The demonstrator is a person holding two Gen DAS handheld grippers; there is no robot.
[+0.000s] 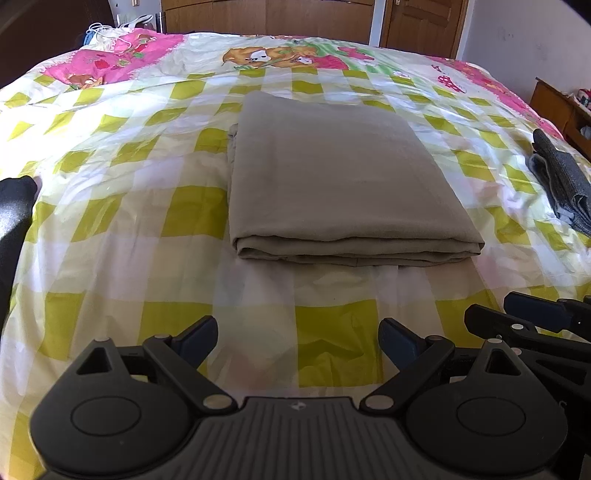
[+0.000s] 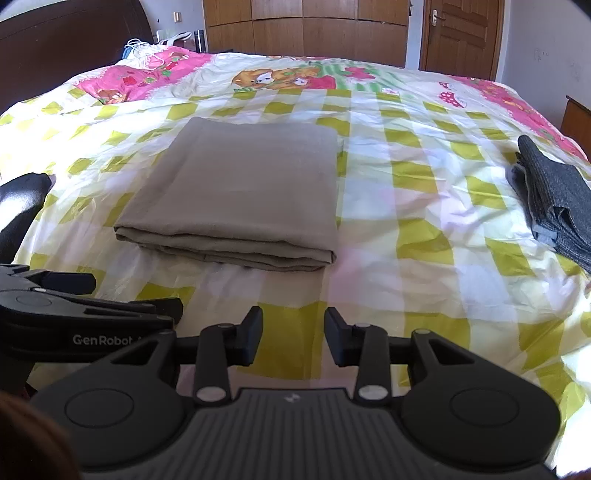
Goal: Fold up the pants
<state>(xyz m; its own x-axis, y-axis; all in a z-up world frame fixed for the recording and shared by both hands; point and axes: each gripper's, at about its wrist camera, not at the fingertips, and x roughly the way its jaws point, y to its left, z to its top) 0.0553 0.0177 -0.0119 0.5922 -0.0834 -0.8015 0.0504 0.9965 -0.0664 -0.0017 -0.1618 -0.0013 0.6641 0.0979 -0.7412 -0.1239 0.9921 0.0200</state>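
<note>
Left wrist view. Bed (image 1: 110, 229) under a yellow-green check cover with a pink cartoon border at the far end. Pants (image 1: 328, 184): taupe, folded to a flat rectangle, lying mid-bed, stacked fold edge nearest the camera. Grey garment (image 1: 561, 181): folded, at the bed's right edge, well apart from the pants, partly cut off by the frame. Black fabric (image 1: 14, 206) at the left edge, mostly out of frame, kind unclear. Cords (image 1: 107, 33) and small items on the far left corner, too small to identify. Wardrobe (image 1: 266, 14) behind the bed. Left hand-held gripper (image 1: 297, 341): jaws wide apart, holding nothing, over bare cover short of the pants. Right hand-held gripper (image 1: 498, 314): seen side-on at lower right, also short of the pants.

Right wrist view. Pants (image 2: 243, 192) left of centre, nothing lying on them. Grey garment (image 2: 557, 199) at right. Right hand-held gripper (image 2: 293, 334): jaws partly apart, a narrow gap, nothing between them, above the cover. Left hand-held gripper (image 2: 85, 291): enters from the left, body largely cut off. A blurred brown shape fills the lower left corner, not identifiable.
</note>
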